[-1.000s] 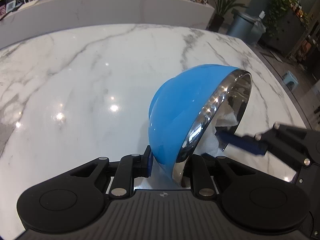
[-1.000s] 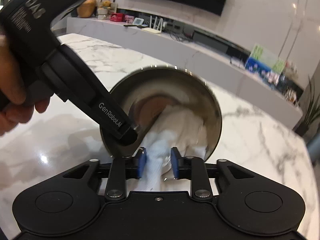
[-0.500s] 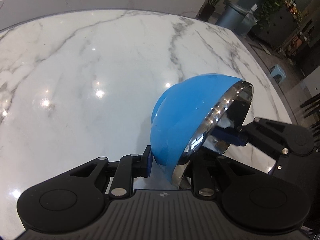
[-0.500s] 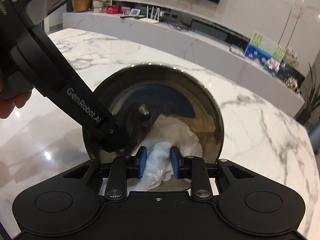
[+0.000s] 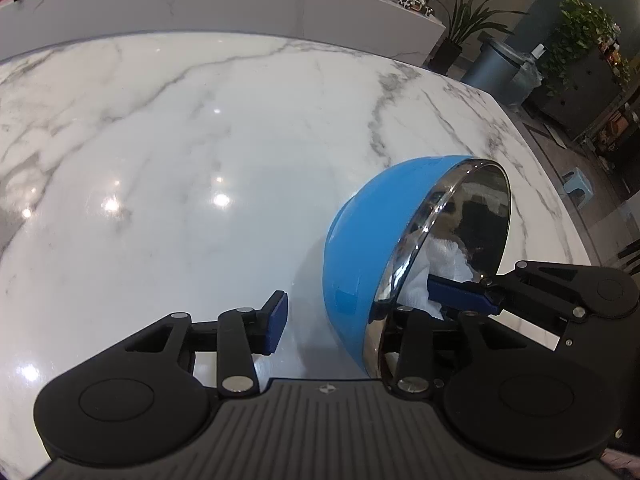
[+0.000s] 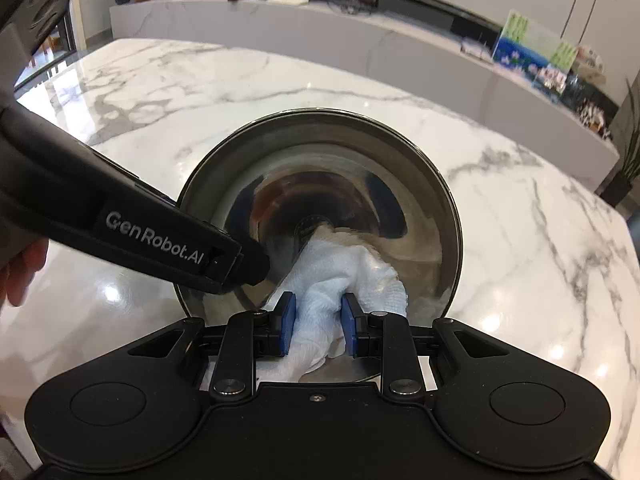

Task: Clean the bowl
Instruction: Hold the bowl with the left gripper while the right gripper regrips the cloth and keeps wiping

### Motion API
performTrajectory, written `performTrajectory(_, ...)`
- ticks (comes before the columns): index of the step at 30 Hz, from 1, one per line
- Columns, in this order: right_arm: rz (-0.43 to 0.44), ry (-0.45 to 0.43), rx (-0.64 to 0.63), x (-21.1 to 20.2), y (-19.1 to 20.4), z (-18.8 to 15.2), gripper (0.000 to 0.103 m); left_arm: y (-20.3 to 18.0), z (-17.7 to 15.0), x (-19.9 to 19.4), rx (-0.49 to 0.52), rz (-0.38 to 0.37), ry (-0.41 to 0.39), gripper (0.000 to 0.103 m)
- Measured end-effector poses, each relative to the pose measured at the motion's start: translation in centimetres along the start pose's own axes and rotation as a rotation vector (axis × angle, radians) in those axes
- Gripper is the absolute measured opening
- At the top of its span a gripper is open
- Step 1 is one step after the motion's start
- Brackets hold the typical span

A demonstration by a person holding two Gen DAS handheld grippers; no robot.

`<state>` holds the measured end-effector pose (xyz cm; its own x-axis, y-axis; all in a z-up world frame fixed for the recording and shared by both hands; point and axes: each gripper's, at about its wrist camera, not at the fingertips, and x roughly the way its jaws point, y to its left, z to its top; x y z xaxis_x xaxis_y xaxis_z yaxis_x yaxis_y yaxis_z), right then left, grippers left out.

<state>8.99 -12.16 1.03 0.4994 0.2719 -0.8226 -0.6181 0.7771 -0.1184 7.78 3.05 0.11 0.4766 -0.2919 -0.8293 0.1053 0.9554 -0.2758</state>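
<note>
A bowl, blue outside [image 5: 368, 248] and shiny steel inside [image 6: 340, 200], stands tilted on its side on the marble table. My left gripper [image 5: 332, 316] is open: its left finger [image 5: 276, 320] stands clear of the blue wall, its right finger is inside the rim. My right gripper [image 6: 316, 322] is shut on a white cloth [image 6: 340, 276] pressed against the bowl's inner wall. The cloth [image 5: 440, 264] and my right gripper's blue pad [image 5: 460, 292] also show in the left wrist view.
The white marble table [image 5: 180, 160] stretches left and ahead of the bowl; its edge [image 5: 560, 184] runs close on the right. A long counter [image 6: 360, 40] with small items stands behind. A grey bin [image 5: 500, 68] and plants stand beyond the table.
My left gripper has opened: its left finger has come off the bowl's blue wall. The bowl now leans at the right of the view. The cloth has shifted inside the bowl.
</note>
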Motion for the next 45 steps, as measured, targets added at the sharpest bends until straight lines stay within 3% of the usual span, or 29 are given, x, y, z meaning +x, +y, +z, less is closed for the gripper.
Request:
performTrajectory(7,0.078,0.087,-0.12,0.8,-0.5,1.7,0.024,-1.3,0.4,-0.1,0.11,0.025,-0.018,0.021)
performTrajectory(12,0.11,0.1,-0.178,1.0,-0.7,2.1,0.024,-2.6,0.9,0.0,0.216,0.063,0.005,0.021)
performTrajectory(15,0.113,0.101,-0.194,1.1,-0.9,2.0,0.023,-2.6,1.0,0.1,0.226,0.055,0.01,0.021)
performTrajectory(28,-0.13,0.057,-0.428,2.1,0.7,1.3,0.019,-3.4,0.8,0.6,0.274,0.085,0.01,0.022)
performTrajectory(38,-0.063,0.072,-0.346,2.7,-0.3,2.0,0.02,-3.0,1.0,0.6,0.235,0.067,0.001,0.023)
performTrajectory(41,0.036,0.083,-0.245,2.6,-1.5,2.6,0.02,-2.7,1.1,0.8,0.202,0.06,0.021,0.032)
performTrajectory(45,0.167,0.095,-0.118,2.9,-3.0,3.2,0.02,-2.4,1.0,1.2,0.185,0.054,0.033,0.032)
